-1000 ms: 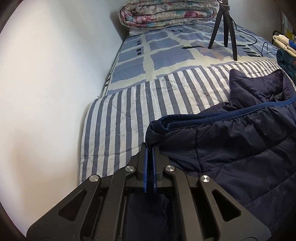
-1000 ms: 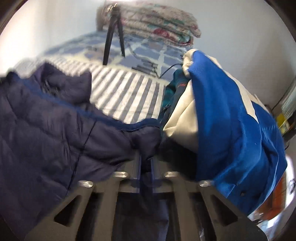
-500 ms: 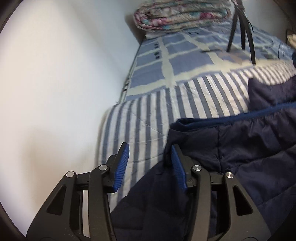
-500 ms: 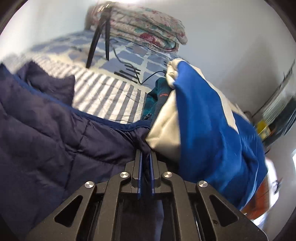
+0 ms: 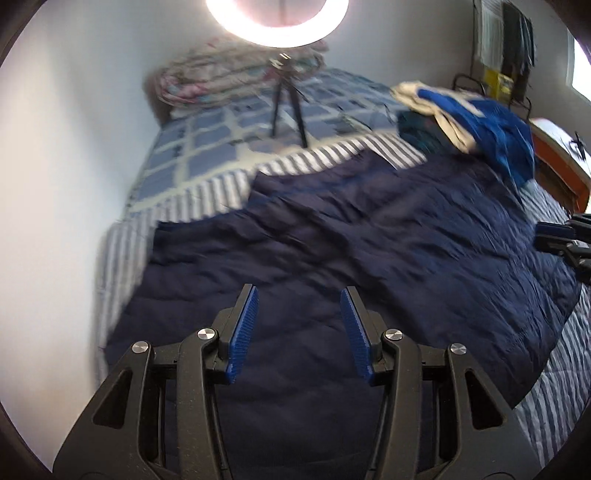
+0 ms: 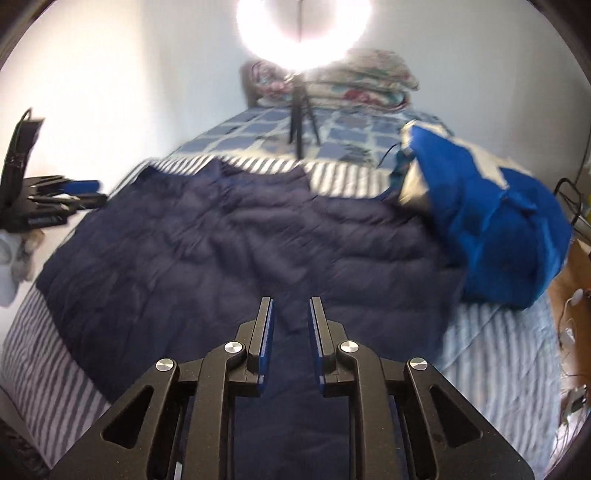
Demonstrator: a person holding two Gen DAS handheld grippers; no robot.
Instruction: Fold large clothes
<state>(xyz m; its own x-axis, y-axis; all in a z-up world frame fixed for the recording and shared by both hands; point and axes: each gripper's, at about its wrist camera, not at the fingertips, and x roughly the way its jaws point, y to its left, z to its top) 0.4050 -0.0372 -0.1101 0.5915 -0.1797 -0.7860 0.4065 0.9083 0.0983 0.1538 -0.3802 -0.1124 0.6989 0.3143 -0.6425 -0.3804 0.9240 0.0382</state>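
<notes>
We face a bed [image 5: 207, 199] set against a white wall [image 5: 66, 155] on its left, covered near us by a blue-and-white striped sheet [image 6: 48, 373] and farther off by a blue checked one [image 5: 207, 144]. One navy quilted jacket [image 5: 362, 236] lies spread flat across the striped sheet, filling the middle of both views. To the right of it we count one heap of other clothes [image 6: 487, 206], bright blue and cream on top with something dark green under it, touching the jacket's far right edge. At the far end of the bed lies one folded floral quilt [image 6: 369, 85], and in front of it stands one small black tripod [image 5: 288, 107] carrying one glowing ring light [image 5: 277, 18]. Beyond the bed's right side we see an orange edge of furniture [image 5: 561, 173] and some cables [image 6: 569, 325], too blurred to count.

We hold two grippers. The left gripper [image 5: 299, 301] hangs over the near part of the jacket with its jaws wide apart and nothing between them. The right gripper [image 6: 291, 308] hangs likewise over the jacket's near edge, jaws parted and empty.
</notes>
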